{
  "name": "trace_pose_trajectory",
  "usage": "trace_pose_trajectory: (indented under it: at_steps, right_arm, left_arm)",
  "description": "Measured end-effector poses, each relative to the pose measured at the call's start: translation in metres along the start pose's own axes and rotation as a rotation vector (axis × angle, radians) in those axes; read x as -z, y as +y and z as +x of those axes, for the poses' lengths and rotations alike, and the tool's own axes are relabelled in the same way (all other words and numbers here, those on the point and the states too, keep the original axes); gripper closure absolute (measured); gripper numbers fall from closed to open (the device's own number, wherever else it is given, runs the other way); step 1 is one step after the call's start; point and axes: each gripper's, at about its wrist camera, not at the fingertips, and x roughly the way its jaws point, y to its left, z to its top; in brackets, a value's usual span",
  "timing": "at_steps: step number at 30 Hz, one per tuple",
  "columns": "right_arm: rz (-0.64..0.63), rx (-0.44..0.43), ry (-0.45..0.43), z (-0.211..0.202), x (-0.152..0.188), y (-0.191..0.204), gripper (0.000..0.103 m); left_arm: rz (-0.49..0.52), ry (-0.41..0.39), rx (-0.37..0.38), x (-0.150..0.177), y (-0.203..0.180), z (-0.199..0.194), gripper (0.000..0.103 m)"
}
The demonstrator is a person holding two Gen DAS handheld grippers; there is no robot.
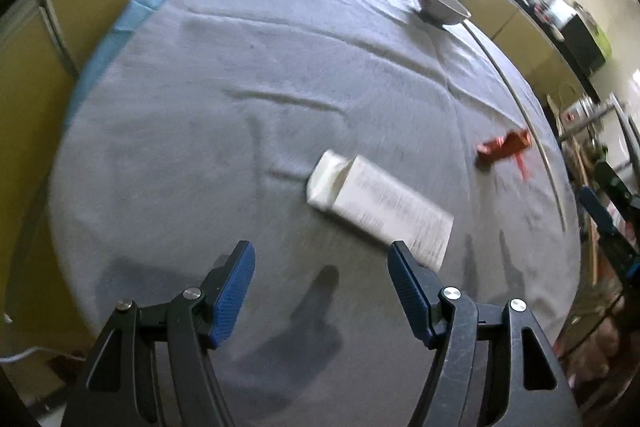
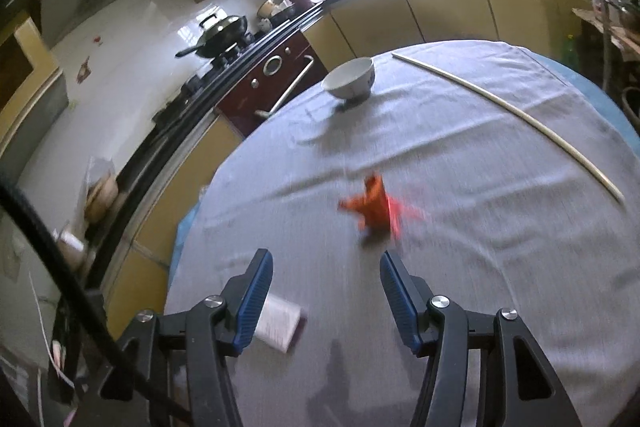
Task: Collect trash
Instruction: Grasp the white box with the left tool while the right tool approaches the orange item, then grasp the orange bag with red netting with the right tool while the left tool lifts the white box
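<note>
1. The left gripper [image 1: 322,267] hangs over the grey cloth-covered round table [image 1: 240,87], jaws apart and empty.
2. A flattened white paper carton [image 1: 380,205] lies just ahead of its right finger.
3. The right gripper [image 2: 326,277] is also apart and empty.
4. A crumpled red-orange wrapper [image 2: 372,207] lies just beyond it.
5. A white ceramic bowl [image 2: 350,79] stands near the table's far edge.

ahead of my left gripper [image 1: 322,269] the grey-clothed round worktop [image 1: 224,107] lies bare up to the flat white printed paper packet [image 1: 380,203]. before my right gripper [image 2: 326,281], only a crumpled red wrapper [image 2: 372,207]; the white ceramic bowl [image 2: 350,79] and long pale stick [image 2: 512,111] sit well beyond.
</note>
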Motion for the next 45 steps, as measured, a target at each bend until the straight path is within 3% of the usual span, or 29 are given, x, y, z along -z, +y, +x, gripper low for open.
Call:
trace_pose_trajectory:
  at_steps: [5, 10, 12, 13, 17, 23, 27, 29, 33, 36, 42, 43, 44, 45]
  right_arm:
    - [0.073, 0.021, -0.001, 0.046, -0.041, -0.016, 0.043]
    - [0.079, 0.051, 0.0, 0.084, -0.059, -0.025, 0.043]
    - [0.045, 0.07, 0.037, 0.097, -0.055, -0.024, 0.049]
    - [0.021, 0.08, 0.056, 0.101, -0.052, -0.023, 0.059]
    - [-0.105, 0.102, 0.098, 0.094, -0.028, -0.014, 0.063]
    - [-0.179, 0.102, 0.153, 0.063, 0.014, -0.02, 0.063]
    - [-0.151, 0.079, 0.182, 0.038, 0.034, -0.029, 0.063]
    - [-0.147, 0.087, 0.17, 0.029, 0.035, -0.031, 0.054]
    - [-0.174, 0.099, 0.122, 0.029, 0.023, -0.025, 0.035]
    - [-0.225, 0.098, 0.116, 0.045, 0.011, -0.018, 0.035]
    - [-0.336, 0.117, 0.224, 0.098, 0.009, -0.015, 0.035]
    - [-0.349, 0.124, 0.229, 0.102, 0.013, -0.015, 0.038]
    - [-0.371, 0.139, 0.239, 0.105, 0.017, -0.014, 0.053]
    - [-0.379, 0.14, 0.236, 0.105, 0.02, -0.015, 0.06]
  left_arm:
    - [-0.115, 0.064, 0.035, -0.024, -0.014, 0.027, 0.033]
    - [-0.172, 0.069, 0.003, -0.042, -0.024, 0.043, 0.033]
    - [-0.172, 0.078, -0.02, -0.045, -0.028, 0.051, 0.033]
    - [-0.158, 0.07, -0.036, -0.044, -0.031, 0.053, 0.032]
    - [-0.078, 0.037, -0.07, -0.044, -0.043, 0.056, 0.032]
    - [0.19, -0.015, -0.138, -0.035, -0.075, 0.068, 0.032]
    - [0.361, -0.022, -0.102, -0.024, -0.091, 0.071, 0.032]
    - [0.394, -0.016, -0.068, -0.02, -0.09, 0.068, 0.032]
    - [0.298, -0.003, -0.016, -0.022, -0.068, 0.054, 0.032]
    - [0.203, -0.001, -0.022, -0.018, -0.045, 0.04, 0.029]
    - [0.027, 0.035, 0.001, -0.003, -0.018, 0.024, 0.029]
    - [0.009, 0.046, 0.012, -0.002, -0.018, 0.025, 0.029]
    - [-0.015, 0.059, 0.027, -0.001, -0.02, 0.026, 0.029]
    - [-0.034, 0.069, 0.032, -0.002, -0.024, 0.03, 0.029]
